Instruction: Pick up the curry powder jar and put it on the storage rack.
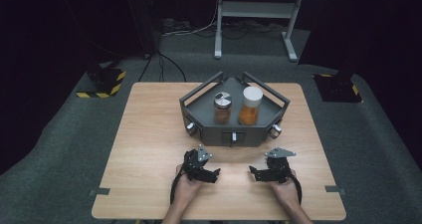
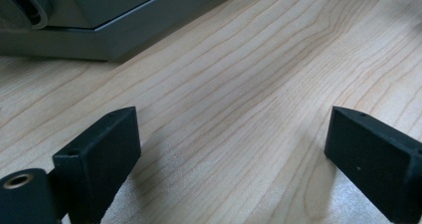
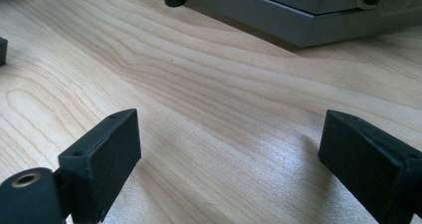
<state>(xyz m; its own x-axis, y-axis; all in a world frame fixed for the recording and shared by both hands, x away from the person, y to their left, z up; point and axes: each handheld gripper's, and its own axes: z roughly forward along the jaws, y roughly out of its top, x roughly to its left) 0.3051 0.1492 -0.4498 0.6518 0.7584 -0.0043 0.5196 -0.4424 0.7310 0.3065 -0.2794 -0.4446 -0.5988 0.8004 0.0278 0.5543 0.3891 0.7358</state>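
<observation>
On bench (image 1: 149, 134), near edge: am holding left hand-held gripper (image 1: 215, 174) and right hand-held gripper (image 1: 253, 173) spread, empty. Grey tray (image 1: 199, 102) sitting straight ahead, carrying shaker jar (image 1: 222, 108) and taller jar (image 1: 250, 106); right one lying nearer taller jar.

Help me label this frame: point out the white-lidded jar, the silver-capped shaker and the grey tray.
white-lidded jar (image 1: 250, 108), high view, on its orange-filled body.
silver-capped shaker (image 1: 222, 100), high view, on its metal cap.
grey tray (image 1: 219, 131), high view, on its front wall.
</observation>
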